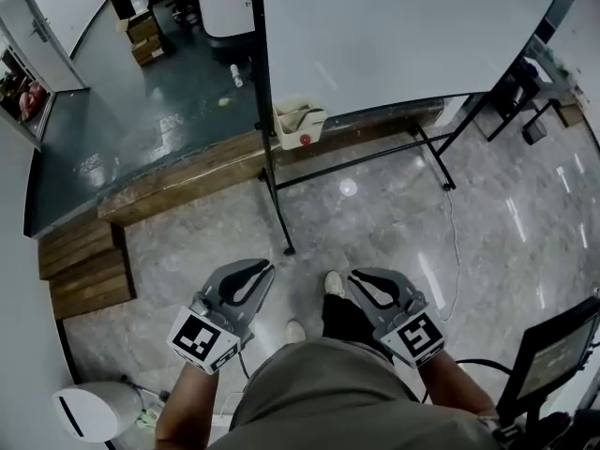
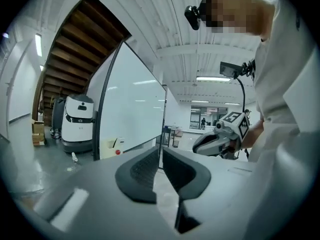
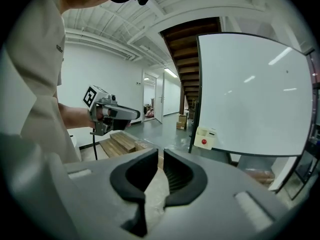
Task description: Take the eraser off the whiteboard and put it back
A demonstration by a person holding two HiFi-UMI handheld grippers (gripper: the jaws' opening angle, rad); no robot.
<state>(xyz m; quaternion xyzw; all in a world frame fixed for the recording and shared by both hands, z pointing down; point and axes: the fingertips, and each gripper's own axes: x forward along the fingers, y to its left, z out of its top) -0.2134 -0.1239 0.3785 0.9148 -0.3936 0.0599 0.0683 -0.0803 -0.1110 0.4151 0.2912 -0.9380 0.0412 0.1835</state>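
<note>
The whiteboard (image 1: pixel 394 36) stands on a black frame ahead of me, its face blank; it also shows as the whiteboard (image 2: pixel 130 109) and the whiteboard (image 3: pixel 250 99). A cream box with a red dot (image 1: pixel 300 125) hangs at its lower left corner; I cannot tell whether it is the eraser. It appears as the cream box (image 2: pixel 112 146) and the cream box (image 3: pixel 205 137). My left gripper (image 1: pixel 265 268) and right gripper (image 1: pixel 354 275) hover low near my waist, well short of the board. The left gripper (image 2: pixel 160 156) and right gripper (image 3: pixel 161 159) have their jaws drawn together with nothing between.
A white robot (image 1: pixel 225 3) is parked behind the board on the dark floor. A wooden platform edge (image 1: pixel 187 176) and wooden steps (image 1: pixel 89 265) lie to the left. A white rounded device (image 1: pixel 94 411) sits at my lower left, a black screen stand (image 1: pixel 553 354) at my right.
</note>
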